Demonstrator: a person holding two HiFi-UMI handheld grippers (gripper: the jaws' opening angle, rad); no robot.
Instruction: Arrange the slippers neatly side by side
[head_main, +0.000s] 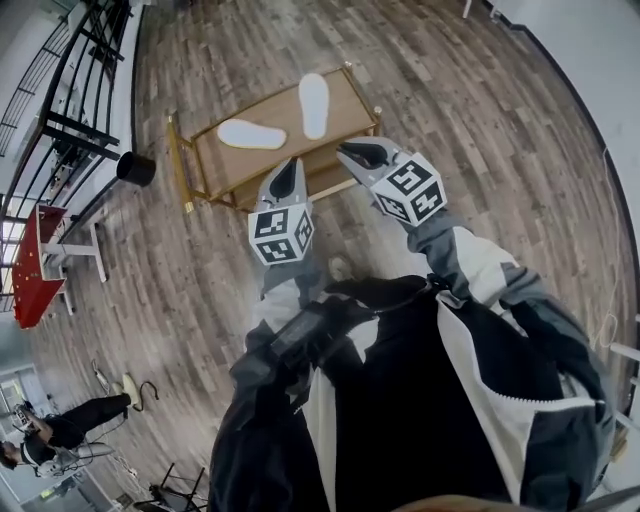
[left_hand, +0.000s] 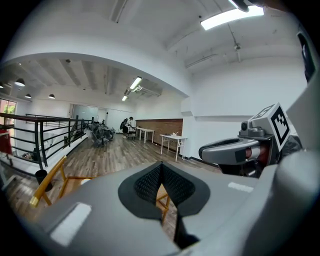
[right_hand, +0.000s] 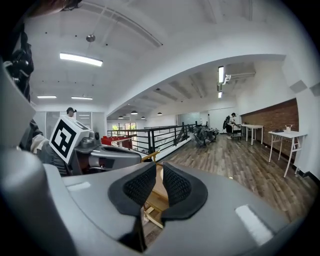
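Observation:
Two white slippers lie on a low wooden table (head_main: 215, 165) ahead of me: one (head_main: 251, 134) lies crosswise at the left, the other (head_main: 314, 104) points away at the right, apart from it. My left gripper (head_main: 287, 166) hangs in the air short of the table's near edge, its pads (left_hand: 150, 182) closed together on nothing. My right gripper (head_main: 352, 150) hovers beside it to the right, just before the table. A narrow gap shows between its pads (right_hand: 175, 185), and nothing is in it. Each gripper shows in the other's view, the right (left_hand: 225, 150) and the left (right_hand: 115, 155).
A black railing (head_main: 90, 80) runs along the left, with a black bin (head_main: 135, 168) on the wood floor by the table. A red thing (head_main: 35, 265) stands further left. A person (head_main: 60, 435) sits at the lower left. White tables (left_hand: 172, 140) stand far off by the wall.

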